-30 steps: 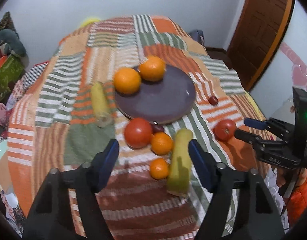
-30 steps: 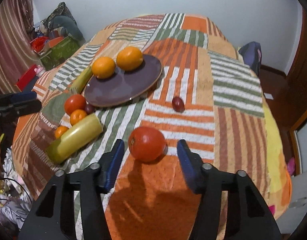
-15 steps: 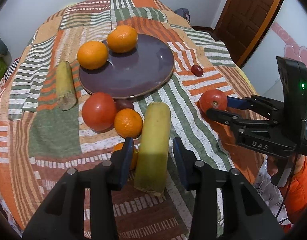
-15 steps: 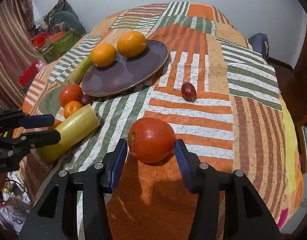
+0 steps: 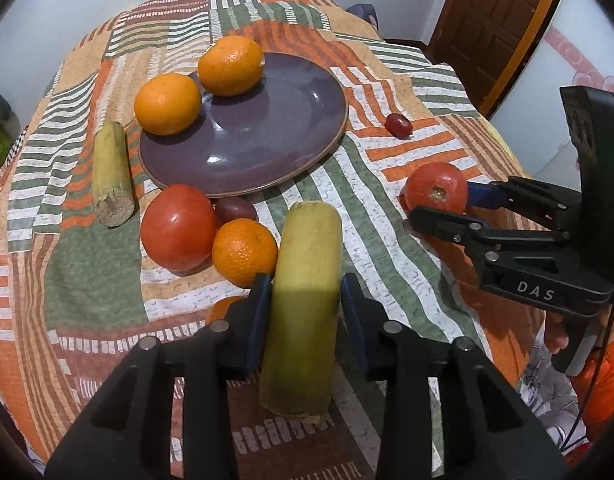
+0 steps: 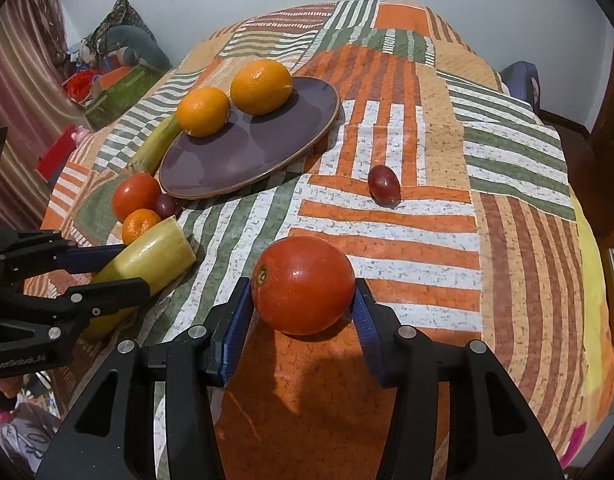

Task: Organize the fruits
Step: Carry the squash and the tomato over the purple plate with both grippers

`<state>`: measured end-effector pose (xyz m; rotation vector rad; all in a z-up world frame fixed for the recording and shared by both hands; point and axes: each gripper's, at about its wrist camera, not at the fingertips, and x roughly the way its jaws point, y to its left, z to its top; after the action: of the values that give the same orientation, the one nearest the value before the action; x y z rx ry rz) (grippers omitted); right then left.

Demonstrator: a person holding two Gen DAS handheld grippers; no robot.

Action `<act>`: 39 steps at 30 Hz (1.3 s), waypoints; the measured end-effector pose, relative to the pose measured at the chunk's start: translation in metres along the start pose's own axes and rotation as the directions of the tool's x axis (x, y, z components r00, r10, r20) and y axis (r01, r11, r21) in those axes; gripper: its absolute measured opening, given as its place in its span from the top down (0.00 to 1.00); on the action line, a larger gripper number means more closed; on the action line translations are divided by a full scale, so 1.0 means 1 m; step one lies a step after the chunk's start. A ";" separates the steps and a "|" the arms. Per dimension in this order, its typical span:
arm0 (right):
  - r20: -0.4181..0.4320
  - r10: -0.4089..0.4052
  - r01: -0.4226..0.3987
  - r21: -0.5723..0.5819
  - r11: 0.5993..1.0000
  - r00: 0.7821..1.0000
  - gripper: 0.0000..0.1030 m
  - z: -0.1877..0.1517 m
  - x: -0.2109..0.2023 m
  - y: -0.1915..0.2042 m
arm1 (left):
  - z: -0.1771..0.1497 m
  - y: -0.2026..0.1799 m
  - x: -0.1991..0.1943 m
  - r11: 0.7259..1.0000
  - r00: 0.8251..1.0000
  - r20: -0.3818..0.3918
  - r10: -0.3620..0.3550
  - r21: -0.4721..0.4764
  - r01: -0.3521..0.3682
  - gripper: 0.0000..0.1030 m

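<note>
A purple plate holds two oranges on its far left side. My left gripper is shut on a thick yellow-green banana piece, also seen in the right wrist view. My right gripper is shut on a red tomato that rests on the cloth; it also shows in the left wrist view. A second tomato, a small orange and a dark grape lie in front of the plate.
A second banana piece lies left of the plate. A lone red grape lies right of it. Another small orange is partly hidden behind my left finger. The patchwork cloth covers a bed; clutter sits at far left.
Both grippers moved forward and closed: the left jaws now clamp the banana piece, and the right jaws now clamp the tomato.
</note>
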<state>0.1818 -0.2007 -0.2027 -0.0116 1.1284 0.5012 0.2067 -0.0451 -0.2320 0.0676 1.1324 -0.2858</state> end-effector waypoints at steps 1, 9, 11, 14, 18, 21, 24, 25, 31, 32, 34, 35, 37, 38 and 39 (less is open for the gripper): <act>-0.002 0.001 -0.001 -0.001 1.000 1.000 0.56 0.000 -0.001 0.000 | 0.000 0.001 -0.001 1.000 1.000 -0.003 -0.009 -0.005 0.009 0.66; 0.011 0.009 -0.009 0.001 1.000 1.000 0.56 -0.008 -0.016 -0.002 | -0.005 -0.003 -0.008 0.998 0.998 -0.021 -0.059 -0.001 0.059 0.67; 0.018 0.006 -0.006 0.004 1.000 1.000 0.56 -0.008 -0.020 -0.003 | -0.006 -0.006 -0.005 0.999 0.999 -0.028 -0.036 0.009 0.037 0.66; 0.027 0.008 -0.008 0.009 1.000 1.000 0.56 -0.007 -0.023 -0.004 | -0.003 -0.004 0.005 0.999 0.998 -0.046 -0.038 -0.004 0.038 0.66; 0.026 0.008 -0.008 0.009 1.000 1.000 0.56 -0.006 -0.023 -0.003 | 0.000 -0.005 0.013 0.999 0.997 -0.053 -0.050 -0.007 0.049 0.66; 0.019 0.013 -0.013 0.006 1.000 1.000 0.56 -0.006 -0.021 -0.001 | 0.001 -0.009 0.017 0.999 0.998 -0.047 -0.037 0.011 0.038 0.66; 0.018 0.017 -0.017 0.009 1.000 1.000 0.56 -0.005 -0.021 0.000 | 0.000 -0.011 0.017 0.999 0.999 -0.035 -0.023 0.028 0.024 0.66; 0.019 0.017 -0.017 0.008 1.000 1.000 0.56 -0.004 -0.021 0.001 | 0.000 -0.011 0.015 0.999 0.999 -0.030 -0.025 0.027 0.026 0.66; 0.034 0.014 -0.014 -0.005 1.000 0.999 0.56 0.001 -0.023 0.006 | 0.002 -0.004 -0.003 0.998 0.998 0.014 -0.058 0.003 0.058 0.66; 0.037 0.013 -0.013 -0.007 1.000 0.999 0.56 0.003 -0.023 0.006 | 0.004 -0.003 -0.006 0.998 0.998 0.024 -0.060 0.001 0.060 0.66; 0.046 0.013 -0.013 -0.011 1.000 0.999 0.56 0.006 -0.024 0.008 | 0.008 -0.001 -0.014 0.998 0.997 0.050 -0.063 -0.004 0.063 0.67; 0.051 0.014 -0.013 -0.014 1.000 0.999 0.56 0.009 -0.024 0.009 | 0.010 0.000 -0.018 0.998 0.996 0.062 -0.063 -0.006 0.063 0.67; 0.061 0.014 -0.013 -0.019 1.000 0.998 0.56 0.013 -0.025 0.011 | 0.015 0.002 -0.025 0.998 0.994 0.086 -0.061 -0.011 0.063 0.67; 0.066 0.016 -0.014 -0.022 1.000 0.998 0.56 0.015 -0.025 0.013 | 0.017 0.004 -0.027 0.998 0.994 0.095 -0.061 -0.015 0.062 0.67; 0.072 0.016 -0.014 -0.025 1.000 0.997 0.56 0.018 -0.025 0.014 | 0.020 0.006 -0.030 0.998 0.993 0.105 -0.060 -0.020 0.062 0.67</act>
<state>0.1838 -0.1931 -0.1702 -0.0068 1.0525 0.5249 0.2138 -0.0377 -0.1971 -0.0029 1.0348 -0.3266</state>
